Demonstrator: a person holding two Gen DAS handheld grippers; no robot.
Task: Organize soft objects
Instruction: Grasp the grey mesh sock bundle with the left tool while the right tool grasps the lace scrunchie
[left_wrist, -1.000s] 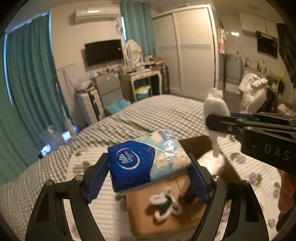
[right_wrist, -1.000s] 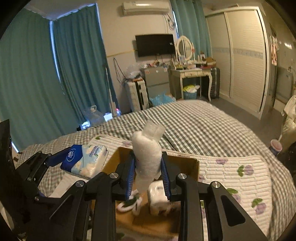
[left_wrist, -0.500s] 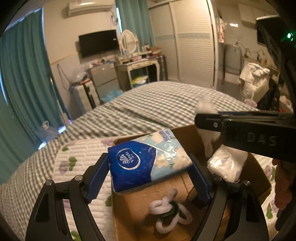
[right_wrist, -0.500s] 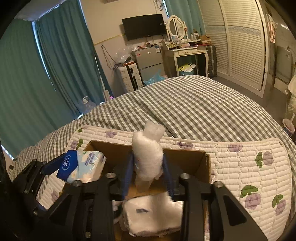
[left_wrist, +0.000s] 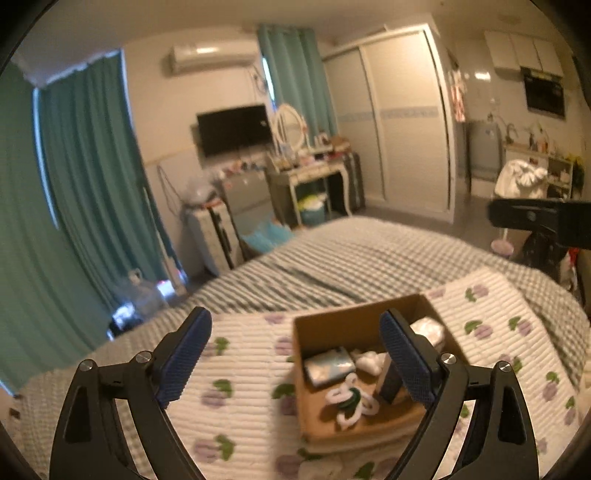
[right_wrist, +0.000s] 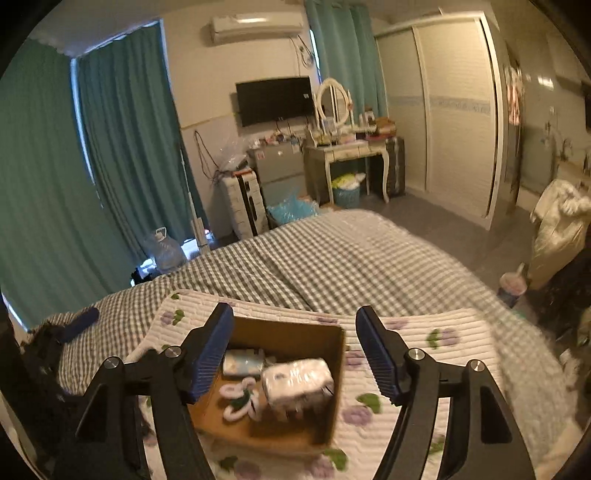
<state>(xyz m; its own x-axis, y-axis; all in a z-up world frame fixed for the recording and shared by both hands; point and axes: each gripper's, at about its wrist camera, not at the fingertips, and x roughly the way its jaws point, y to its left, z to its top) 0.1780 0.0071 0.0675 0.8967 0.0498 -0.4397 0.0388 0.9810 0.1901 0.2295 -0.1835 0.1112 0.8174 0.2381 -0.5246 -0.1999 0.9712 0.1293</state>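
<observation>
Both tools empty. My left tool (left_wrist: 295, 354) has its jaws spread wide, nothing between the blue pads, hanging above the quilted floral mat (left_wrist: 243, 384) just left of the cardboard box (left_wrist: 354, 317). My right tool (right_wrist: 293, 350) is likewise wide apart and holding nothing, sitting over the box (right_wrist: 295, 334).

Box sits on the mat, mat on the checked bed (right_wrist: 314, 258). Inside the box: tissue pack (left_wrist: 330, 366) lying flat near the back-left corner, a white-and-green loop toy (right_wrist: 240, 400) on the box floor in front of it, and a wrapped white bundle (right_wrist: 299, 378) to the right, touching the right wall. In the left view there's more white soft stuff (left_wrist: 428, 328) in the far-right corner, partly hidden behind my right finger pad; can't tell exactly what. Both views slightly motion-blurred.
</observation>
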